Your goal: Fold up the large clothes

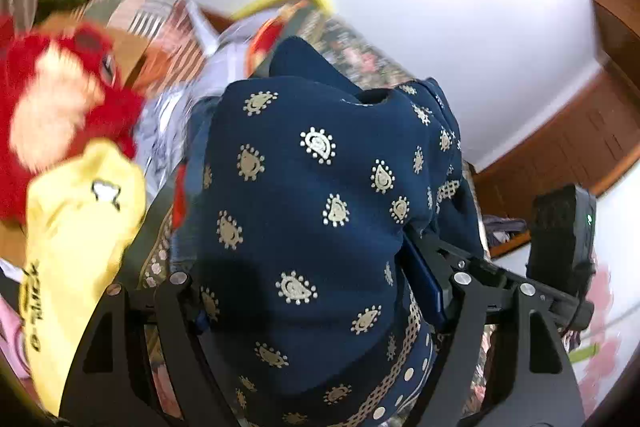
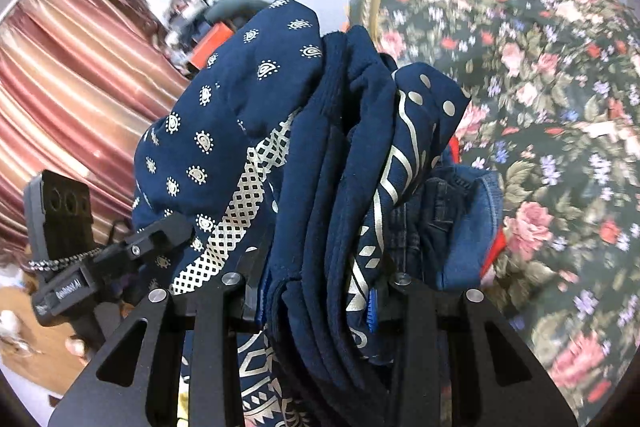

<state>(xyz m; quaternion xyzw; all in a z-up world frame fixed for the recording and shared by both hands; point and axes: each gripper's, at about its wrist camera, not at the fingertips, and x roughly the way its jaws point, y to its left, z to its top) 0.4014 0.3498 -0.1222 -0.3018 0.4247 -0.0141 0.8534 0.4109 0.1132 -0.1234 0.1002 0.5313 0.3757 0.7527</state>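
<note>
A navy blue garment with a silver paisley print and lattice border fills both views, in the left wrist view (image 1: pixel 312 211) and in the right wrist view (image 2: pixel 248 131). It is bunched into thick layers and held up off the surface. My left gripper (image 1: pixel 320 291) is shut on a wad of it; the cloth hides the fingertips. My right gripper (image 2: pixel 316 303) is shut on several stacked folds of it. The other gripper's body shows at the right edge of the left wrist view (image 1: pixel 564 227) and at the left of the right wrist view (image 2: pixel 64 227).
A dark floral bedspread (image 2: pixel 540 107) lies to the right. Blue denim (image 2: pixel 468 219) and a red cloth sit under the bundle. Red (image 1: pixel 60 99) and yellow (image 1: pixel 76 239) plush toys are at the left. A striped pink curtain (image 2: pixel 72 75) and a wooden headboard (image 1: pixel 568 139) bound the space.
</note>
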